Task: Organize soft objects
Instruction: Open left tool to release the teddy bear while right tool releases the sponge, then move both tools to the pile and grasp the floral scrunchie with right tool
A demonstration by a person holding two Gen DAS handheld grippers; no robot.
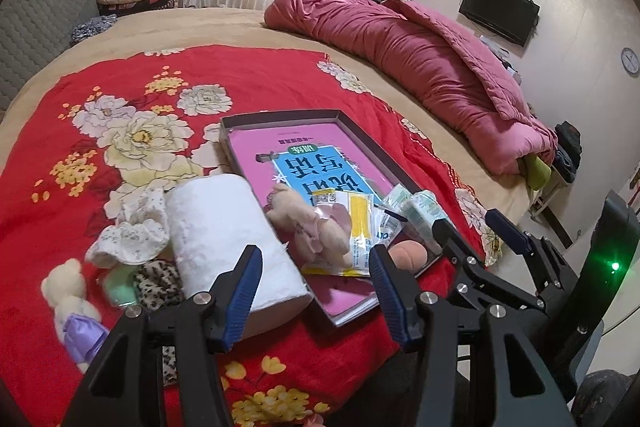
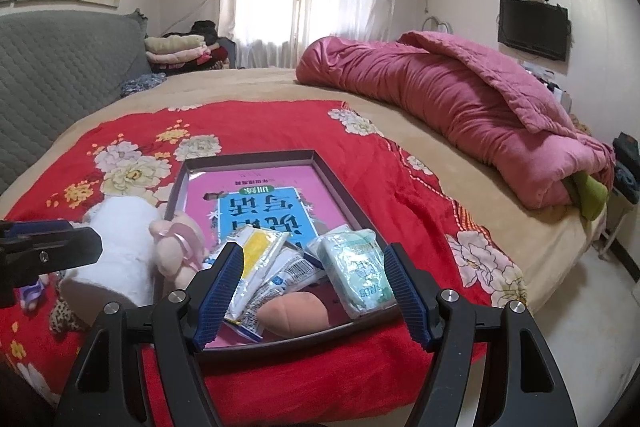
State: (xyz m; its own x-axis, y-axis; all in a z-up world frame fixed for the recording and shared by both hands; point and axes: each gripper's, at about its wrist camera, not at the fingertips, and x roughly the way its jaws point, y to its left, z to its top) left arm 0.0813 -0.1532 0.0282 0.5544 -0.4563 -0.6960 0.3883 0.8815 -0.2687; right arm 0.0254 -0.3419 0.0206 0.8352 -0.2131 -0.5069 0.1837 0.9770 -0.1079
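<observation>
A shallow dark tray [image 1: 280, 115] [image 2: 248, 158] lies on the red floral blanket [image 1: 120, 75] with a pink book in it. At its near end sit a pink plush bear [image 1: 308, 223] [image 2: 176, 247], a yellow-white packet [image 1: 360, 223] [image 2: 260, 251], a green tissue pack [image 1: 420, 207] [image 2: 356, 267] and a peach plush [image 1: 408, 253] [image 2: 292, 315]. Left of the tray lies a white towel roll [image 1: 224, 227] [image 2: 120, 247]. My left gripper [image 1: 316, 259] hovers open over the roll and tray edge, holding nothing. My right gripper [image 2: 314, 255] hangs open above the tray's near end, also with nothing in it.
Left of the roll lie a floral cloth [image 1: 136, 227], a leopard-print piece [image 1: 156, 283] and a white plush with purple ribbon [image 1: 68, 291]. A rolled pink quilt [image 1: 420, 67] fills the bed's right side. A grey headboard [image 1: 36, 19] stands at left, and the floor drops off at right.
</observation>
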